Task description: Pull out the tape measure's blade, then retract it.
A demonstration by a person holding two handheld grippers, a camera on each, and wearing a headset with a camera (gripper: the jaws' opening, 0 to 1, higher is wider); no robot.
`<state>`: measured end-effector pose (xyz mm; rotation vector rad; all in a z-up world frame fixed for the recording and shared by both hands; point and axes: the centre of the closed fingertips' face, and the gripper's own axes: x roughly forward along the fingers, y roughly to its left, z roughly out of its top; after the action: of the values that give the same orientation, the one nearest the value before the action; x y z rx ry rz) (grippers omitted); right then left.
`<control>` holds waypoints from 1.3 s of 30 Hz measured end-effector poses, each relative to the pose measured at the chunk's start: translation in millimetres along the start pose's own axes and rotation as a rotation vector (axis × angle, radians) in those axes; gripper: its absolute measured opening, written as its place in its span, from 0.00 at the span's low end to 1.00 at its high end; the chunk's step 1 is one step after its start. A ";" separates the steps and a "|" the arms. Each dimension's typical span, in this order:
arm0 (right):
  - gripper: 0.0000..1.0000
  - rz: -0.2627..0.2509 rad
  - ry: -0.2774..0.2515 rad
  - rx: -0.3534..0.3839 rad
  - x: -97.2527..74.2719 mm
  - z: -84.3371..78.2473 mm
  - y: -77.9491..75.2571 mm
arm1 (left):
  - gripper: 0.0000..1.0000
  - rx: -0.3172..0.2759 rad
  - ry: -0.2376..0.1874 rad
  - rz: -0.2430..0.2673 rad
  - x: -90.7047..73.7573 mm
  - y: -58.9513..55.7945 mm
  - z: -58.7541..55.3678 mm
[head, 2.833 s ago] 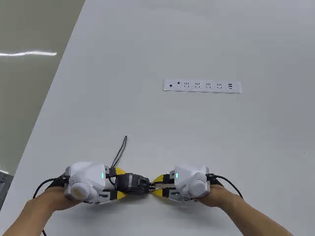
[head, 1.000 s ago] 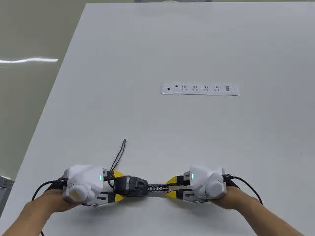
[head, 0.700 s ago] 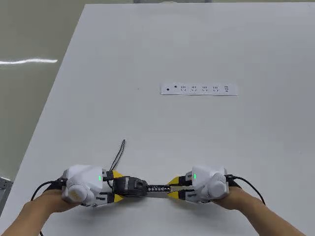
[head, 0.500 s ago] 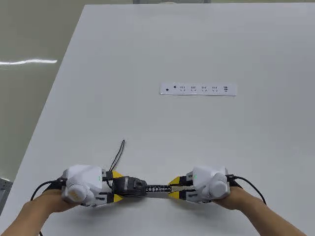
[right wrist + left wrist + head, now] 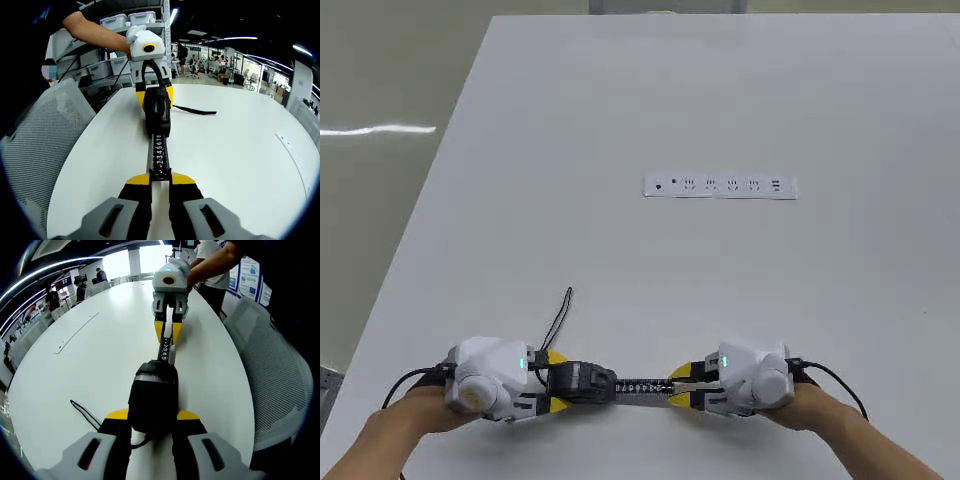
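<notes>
If your right gripper (image 5: pixel 677 387) loses its pinch, the spring could snap the blade (image 5: pixel 642 385) back in, and a crooked pull could kink it. Your left gripper (image 5: pixel 560 380) is clamped around the black tape measure (image 5: pixel 582 382) near the table's (image 5: pixel 720 290) front edge. The right jaws are nearly closed on the blade's tip, with a short numbered stretch drawn out.
</notes>
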<state>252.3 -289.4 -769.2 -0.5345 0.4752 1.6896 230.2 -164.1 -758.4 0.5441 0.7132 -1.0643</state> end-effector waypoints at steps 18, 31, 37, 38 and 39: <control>0.10 -0.007 0.004 0.021 -14.0 -10.3 0.0 | 0.27 0.000 -0.008 -0.009 1.4 -1.1 2.2; 0.09 -0.018 0.009 0.028 -24.0 -18.3 -1.2 | 0.27 -0.002 -0.007 -0.010 2.1 -1.2 2.9; 0.09 -0.025 0.007 0.047 -30.8 -24.0 -2.0 | 0.27 -0.003 -0.008 -0.013 3.1 -1.7 4.1; 0.09 -0.026 0.008 0.052 -31.7 -25.1 -1.9 | 0.27 -0.003 -0.008 -0.013 3.2 -1.8 4.3; 0.09 -0.024 0.008 0.061 -33.0 -26.3 -1.4 | 0.27 -0.001 -0.007 -0.014 3.4 -2.0 4.4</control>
<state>261.1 -330.6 -771.1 -0.5007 0.5228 1.6451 230.6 -170.0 -758.1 0.5346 0.7119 -1.0784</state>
